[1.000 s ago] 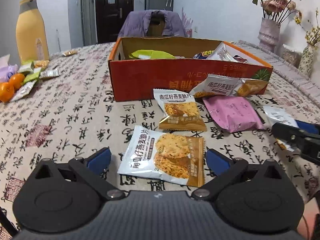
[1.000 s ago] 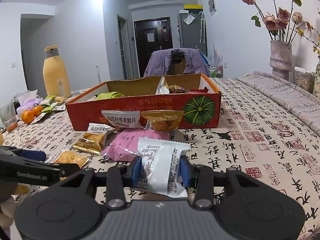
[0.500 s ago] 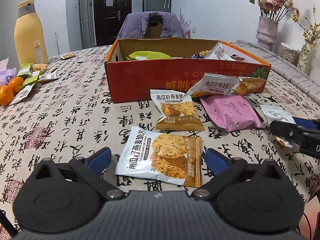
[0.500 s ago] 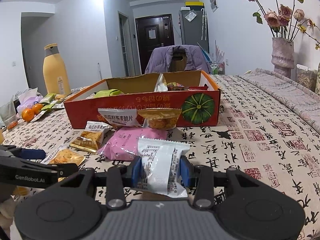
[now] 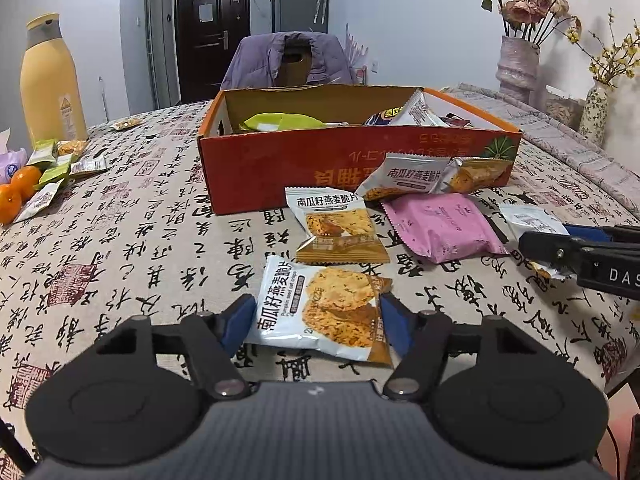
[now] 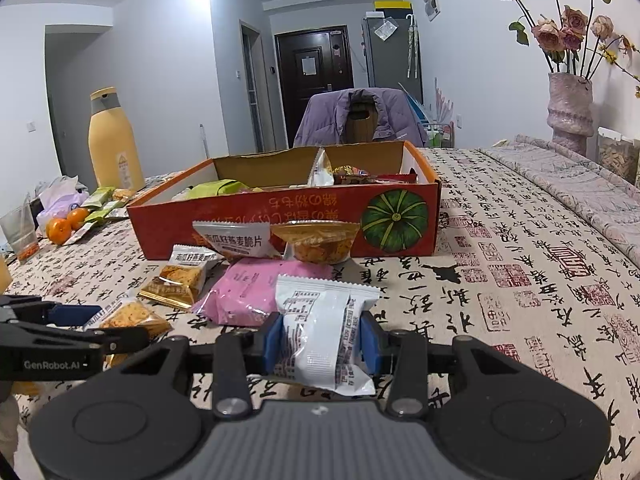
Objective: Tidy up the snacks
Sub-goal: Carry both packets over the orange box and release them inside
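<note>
My left gripper [image 5: 318, 320] is low over the table, its jaws closing on a white-and-gold oat crisp packet [image 5: 320, 308]. The blue pads touch both of its sides and it has bunched narrower. My right gripper [image 6: 322, 340] is shut on a white snack packet [image 6: 320, 320], held just above the cloth. An orange cardboard box [image 5: 280, 160] with several snacks inside stands beyond both. In front of the box lie a second oat crisp packet [image 5: 336, 224], a pink packet [image 5: 440, 224] and another packet leaning on the box wall [image 5: 408, 176]. The right gripper [image 5: 560, 248] shows at the right of the left wrist view.
A yellow bottle [image 5: 48, 84], oranges [image 5: 16, 188] and several small packets sit at the far left. A vase of roses [image 5: 516, 68] stands at the back right. A chair with a purple jacket [image 5: 288, 60] is behind the box. A calligraphy-print cloth [image 5: 120, 240] covers the table.
The left gripper's jaws have come in from wide apart onto the oat crisp packet, which has narrowed between them. The right gripper keeps its hold on the white packet.
</note>
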Motion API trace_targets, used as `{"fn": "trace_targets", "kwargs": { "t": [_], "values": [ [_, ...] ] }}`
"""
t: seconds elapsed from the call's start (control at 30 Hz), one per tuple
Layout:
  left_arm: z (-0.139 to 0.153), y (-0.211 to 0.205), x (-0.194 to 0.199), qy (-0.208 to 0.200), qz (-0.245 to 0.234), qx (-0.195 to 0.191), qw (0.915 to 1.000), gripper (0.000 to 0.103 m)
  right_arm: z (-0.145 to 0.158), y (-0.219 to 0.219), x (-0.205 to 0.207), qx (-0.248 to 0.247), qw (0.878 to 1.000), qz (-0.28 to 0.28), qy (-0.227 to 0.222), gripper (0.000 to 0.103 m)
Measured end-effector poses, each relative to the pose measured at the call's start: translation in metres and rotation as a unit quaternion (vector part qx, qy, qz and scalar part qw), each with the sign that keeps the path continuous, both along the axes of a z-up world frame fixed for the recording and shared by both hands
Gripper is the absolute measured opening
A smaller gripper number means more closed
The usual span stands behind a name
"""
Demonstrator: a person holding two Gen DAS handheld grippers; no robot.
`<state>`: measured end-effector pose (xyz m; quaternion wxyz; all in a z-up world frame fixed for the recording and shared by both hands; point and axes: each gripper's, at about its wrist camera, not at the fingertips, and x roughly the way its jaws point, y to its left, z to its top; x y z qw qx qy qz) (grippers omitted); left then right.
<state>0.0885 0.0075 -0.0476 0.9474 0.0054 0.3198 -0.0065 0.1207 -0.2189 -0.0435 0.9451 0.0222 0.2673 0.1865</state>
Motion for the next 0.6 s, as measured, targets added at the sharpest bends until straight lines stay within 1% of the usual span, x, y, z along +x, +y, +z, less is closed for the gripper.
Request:
{"fn": "trace_targets", "kwargs": {
  "t": [0.13, 0.3, 0.43, 0.6],
  "values": [
    [0.003, 0.000, -0.003, -0.007, -0.001, -0.003, 1.0000, 0.068, 0.001, -0.002, 0.000, 0.003, 1.000, 0.001, -0.002, 0.040],
    [0.014, 0.000, -0.007, -0.029, 0.002, -0.002, 0.9996, 0.068, 0.004, -0.004, 0.001, 0.007, 1.000, 0.003, -0.009, 0.040],
    [0.024, 0.001, -0.007, -0.041, 0.008, 0.001, 0.9991, 0.068, 0.010, -0.005, 0.000, 0.007, 1.000, 0.006, -0.024, 0.040],
    [0.044, 0.001, -0.004, -0.072, 0.013, -0.001, 0.9973, 0.069, 0.025, -0.005, 0.001, 0.006, 0.999, 0.008, -0.052, 0.040]
  ]
}}
